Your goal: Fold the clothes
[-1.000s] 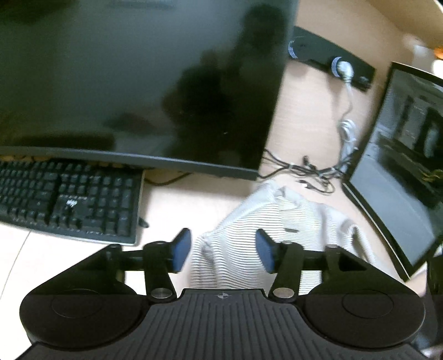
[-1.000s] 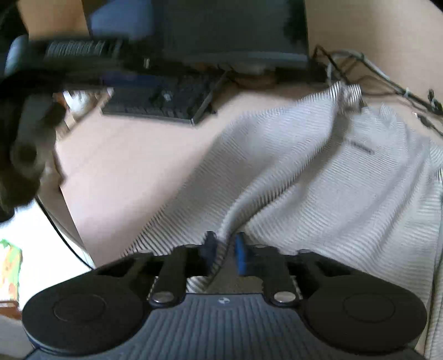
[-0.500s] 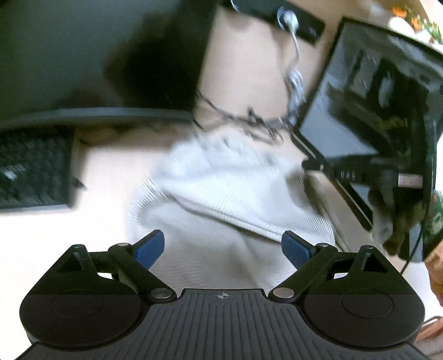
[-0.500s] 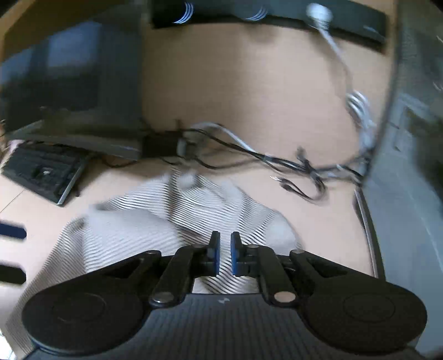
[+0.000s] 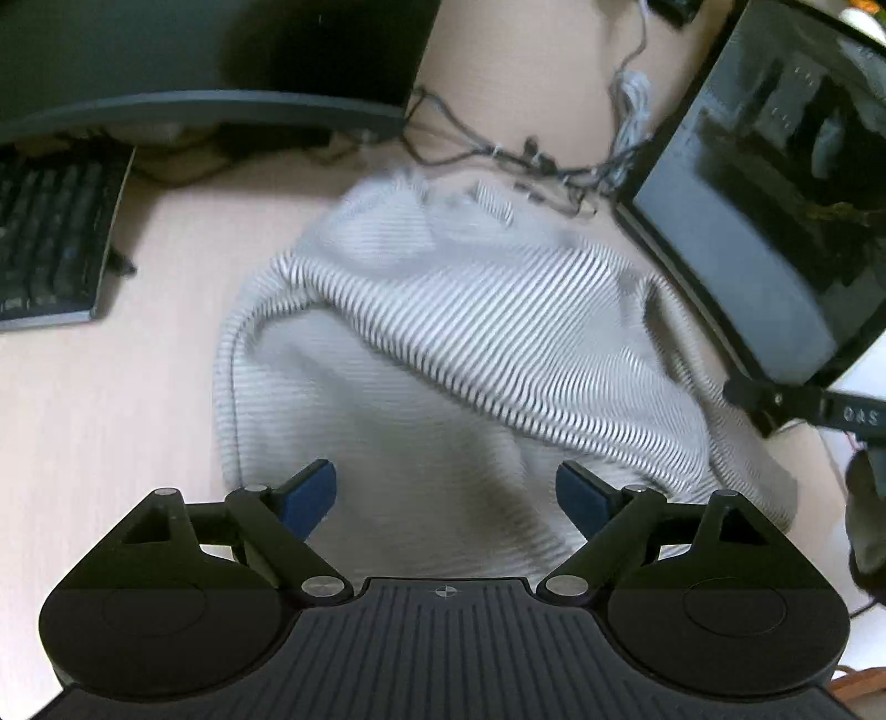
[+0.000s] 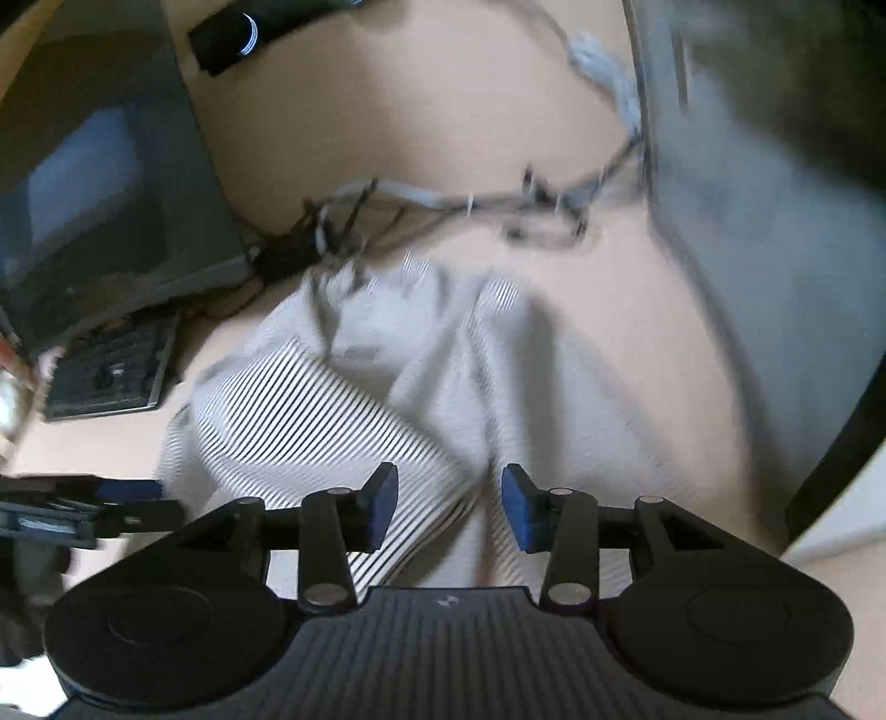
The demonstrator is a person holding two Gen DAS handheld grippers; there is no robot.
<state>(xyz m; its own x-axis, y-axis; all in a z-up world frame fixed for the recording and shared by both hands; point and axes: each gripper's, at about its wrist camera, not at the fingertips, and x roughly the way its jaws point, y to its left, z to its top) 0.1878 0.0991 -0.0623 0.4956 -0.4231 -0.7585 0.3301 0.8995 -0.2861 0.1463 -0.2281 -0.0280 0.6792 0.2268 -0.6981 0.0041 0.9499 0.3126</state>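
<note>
A grey-and-white striped garment (image 5: pixel 470 332) lies bunched on the light wooden desk (image 5: pixel 111 415), one layer folded over another. My left gripper (image 5: pixel 446 487) hovers over its near edge, jaws wide apart and closing slightly, and the pads touch nothing. In the right wrist view the garment (image 6: pixel 310 421) fills the middle. My right gripper (image 6: pixel 449 493) is above a fold of it, jaws opening. Cloth shows in the gap but the pads (image 6: pixel 382 498) do not press it. The left gripper's blue pad (image 6: pixel 130 490) shows at the left edge.
A black keyboard (image 5: pixel 50 243) and a dark monitor (image 5: pixel 194 55) stand at the left and back. A second screen (image 5: pixel 775 194) leans at the right. Tangled cables (image 5: pixel 526 160) lie just behind the garment. A black power strip (image 6: pixel 249 33) lies against the back of the desk.
The right gripper went from shut on the cloth to open while swinging across the garment. The left gripper opened wide and sank toward the cloth. A striped layer now lies folded over.
</note>
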